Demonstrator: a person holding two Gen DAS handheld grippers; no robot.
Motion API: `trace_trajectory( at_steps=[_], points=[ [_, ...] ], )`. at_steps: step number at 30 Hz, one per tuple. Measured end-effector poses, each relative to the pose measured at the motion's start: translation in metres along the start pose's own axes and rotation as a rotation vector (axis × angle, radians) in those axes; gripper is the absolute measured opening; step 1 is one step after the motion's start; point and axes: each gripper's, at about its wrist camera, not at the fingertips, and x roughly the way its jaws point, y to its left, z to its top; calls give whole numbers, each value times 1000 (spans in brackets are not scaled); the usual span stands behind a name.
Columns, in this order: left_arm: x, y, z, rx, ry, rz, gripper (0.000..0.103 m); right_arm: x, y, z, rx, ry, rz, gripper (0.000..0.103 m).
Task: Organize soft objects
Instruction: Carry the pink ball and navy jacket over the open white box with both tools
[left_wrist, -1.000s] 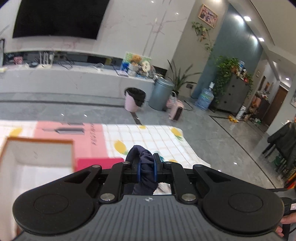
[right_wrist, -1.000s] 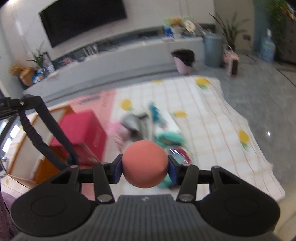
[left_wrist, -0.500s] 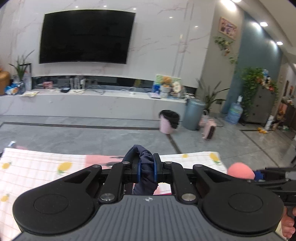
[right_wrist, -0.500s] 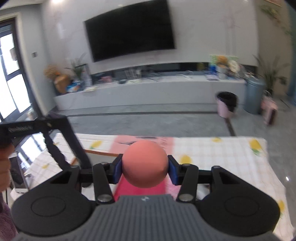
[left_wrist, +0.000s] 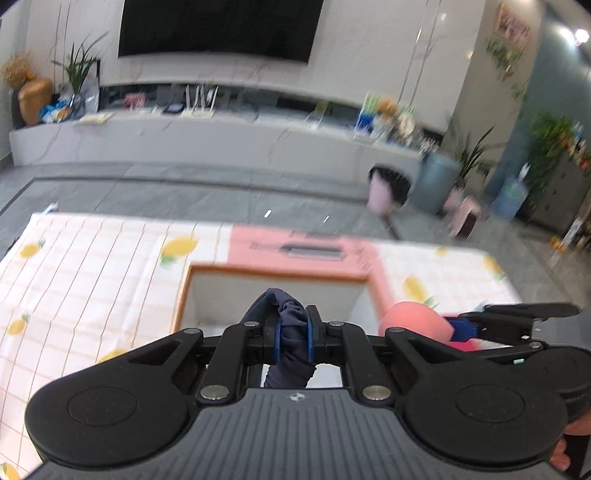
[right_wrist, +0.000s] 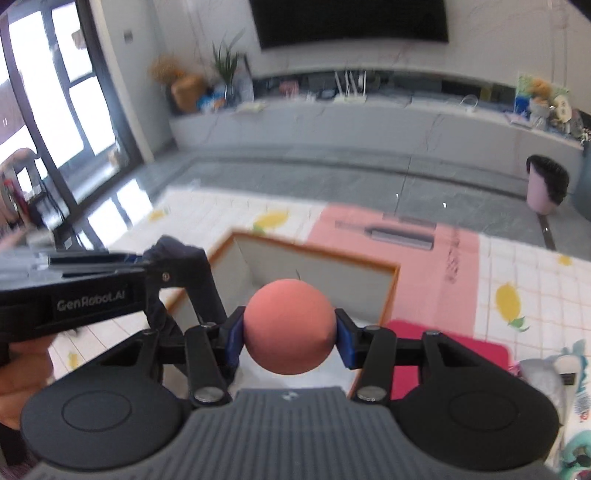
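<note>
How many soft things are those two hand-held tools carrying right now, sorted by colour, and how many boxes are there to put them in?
Salmon-pink ball, clamped in the right gripper: 1
Dark navy cloth, clamped in the left gripper: 1
Open box with white inside and orange rim: 1
Total: 2 soft things held, 1 box, 3 in all.

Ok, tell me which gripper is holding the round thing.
The right gripper: it clamps the pink ball, while the left gripper pinches crumpled dark blue cloth.
</note>
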Motion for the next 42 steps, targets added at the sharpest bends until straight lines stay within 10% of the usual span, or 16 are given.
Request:
trace_trajectory(
  at_steps=[18, 42],
  points=[
    [90, 32, -70, 174, 399, 126, 20, 85, 15, -35, -289, 162, -76, 49],
    [20, 55, -34, -10, 163, -34, 76, 75, 26, -36, -344, 223, -27, 50]
  ],
)
